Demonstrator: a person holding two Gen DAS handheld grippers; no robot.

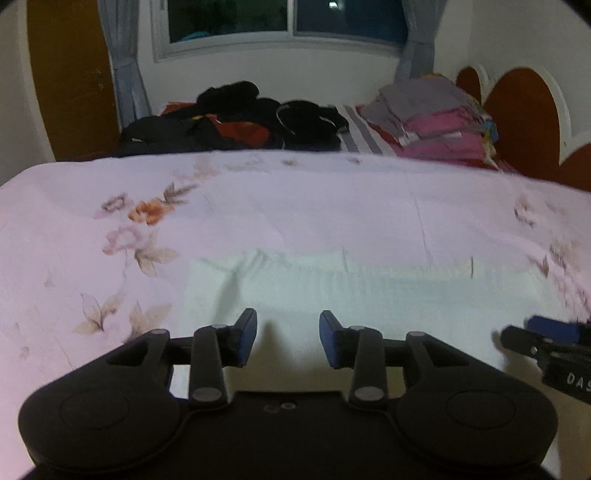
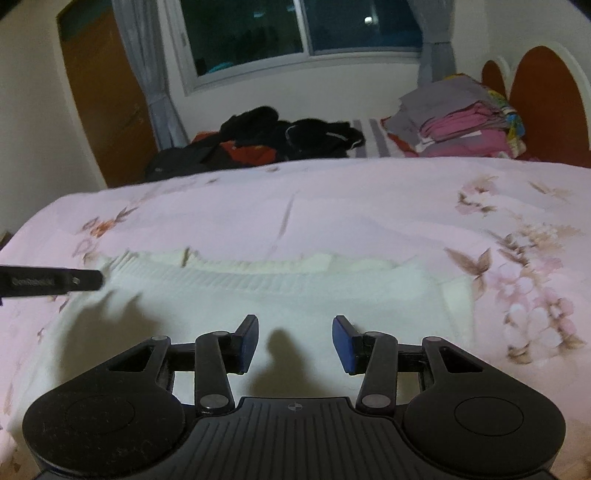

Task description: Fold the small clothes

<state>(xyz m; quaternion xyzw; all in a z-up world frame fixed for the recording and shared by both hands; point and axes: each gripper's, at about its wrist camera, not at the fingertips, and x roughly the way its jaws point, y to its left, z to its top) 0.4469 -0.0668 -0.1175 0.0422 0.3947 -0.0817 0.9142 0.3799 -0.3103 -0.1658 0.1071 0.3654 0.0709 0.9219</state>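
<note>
A white ribbed garment (image 1: 332, 291) lies flat on the pink floral bedspread (image 1: 258, 206), its ribbed hem along the far edge (image 2: 280, 273). My left gripper (image 1: 288, 338) is open and empty, hovering just above the garment's left part. My right gripper (image 2: 294, 343) is open and empty above the garment's right part. The right gripper also shows at the right edge of the left wrist view (image 1: 546, 336). A finger of the left gripper shows at the left edge of the right wrist view (image 2: 51, 282).
A heap of dark and red clothes (image 1: 236, 118) lies at the far side of the bed. A stack of folded grey and pink clothes (image 1: 436, 122) stands at the far right by the red headboard (image 1: 524, 110). A wooden wardrobe (image 1: 70, 81) and a window (image 1: 288, 18) are behind.
</note>
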